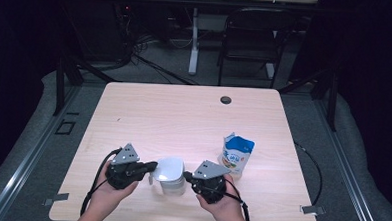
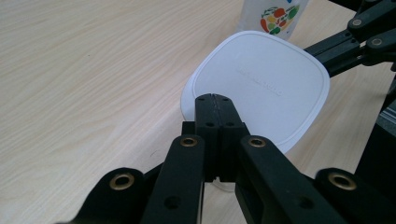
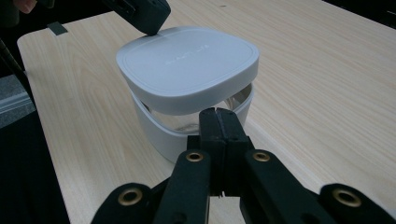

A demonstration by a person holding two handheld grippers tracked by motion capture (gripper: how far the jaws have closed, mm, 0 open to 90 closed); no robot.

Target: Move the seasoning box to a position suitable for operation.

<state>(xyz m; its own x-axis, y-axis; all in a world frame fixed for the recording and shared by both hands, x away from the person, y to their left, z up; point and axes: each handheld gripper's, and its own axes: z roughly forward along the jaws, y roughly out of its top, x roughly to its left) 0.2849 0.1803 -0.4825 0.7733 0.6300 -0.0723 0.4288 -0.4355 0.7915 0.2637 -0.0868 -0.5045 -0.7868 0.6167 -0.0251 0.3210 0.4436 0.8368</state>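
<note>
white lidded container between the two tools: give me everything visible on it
The container is a squat jar with rounded corners: a matte white, plastic-looking lid with faint embossed lettering, seated level on top, over a clear body wrapped by a white band. The inside looks empty, as far as the clear part shows. It stands upright near the front edge of the wooden table, left of a blue-and-white pouch. The shut left tool is at the lid's edge; the shut right tool points at its side, contact unclear.

I see a white container [image 1: 170, 175] low in the centre of the high view, standing upright on the table. Its rounded-square lid [image 3: 187, 65] is on, sitting flat. Under the lid the wall looks clear, with a white band around it.
</note>
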